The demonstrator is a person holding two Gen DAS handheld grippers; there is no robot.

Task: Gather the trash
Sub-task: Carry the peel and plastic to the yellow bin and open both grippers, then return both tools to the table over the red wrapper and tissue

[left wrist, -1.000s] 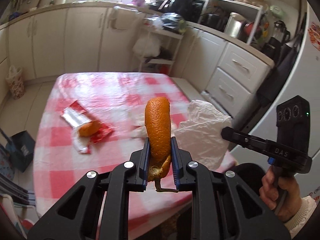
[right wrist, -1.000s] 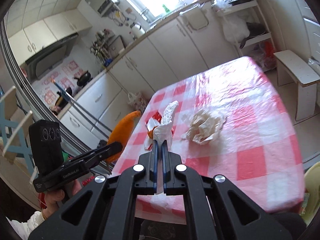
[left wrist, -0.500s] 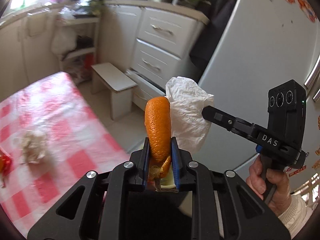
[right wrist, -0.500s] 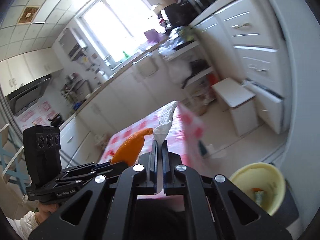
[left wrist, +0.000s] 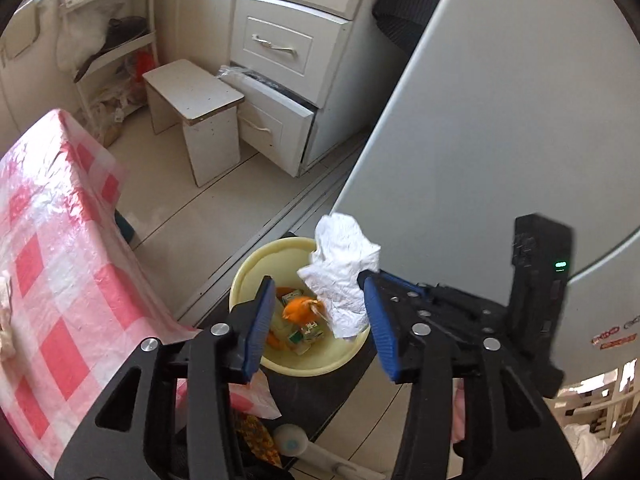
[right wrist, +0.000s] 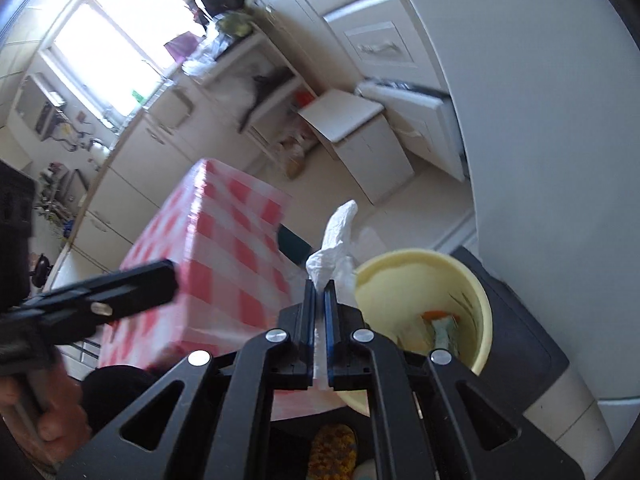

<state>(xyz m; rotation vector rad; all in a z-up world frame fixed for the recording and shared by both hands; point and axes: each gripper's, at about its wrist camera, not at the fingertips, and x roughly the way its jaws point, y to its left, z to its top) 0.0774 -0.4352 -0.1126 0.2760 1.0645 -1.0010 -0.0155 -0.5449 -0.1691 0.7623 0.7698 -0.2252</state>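
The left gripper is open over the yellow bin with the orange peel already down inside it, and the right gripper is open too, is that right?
Not quite. The right gripper is shut on the white tissue, as the right wrist view shows. The rest holds: the left gripper is open over the yellow bin, and the orange peel lies inside it.

Setting: you are working in a lived-in home kitchen. Evidence you can check: cream cabinet drawers (left wrist: 280, 46) (the lowest one ajar), a grey refrigerator (left wrist: 500, 120), a table under a pink-and-white checked cloth (left wrist: 48, 260), a small white stool (left wrist: 196, 120), a cluttered open shelf (left wrist: 108, 40), a bright window over the counter (right wrist: 108, 52), a yellow waste bin (left wrist: 256, 276) on the floor.
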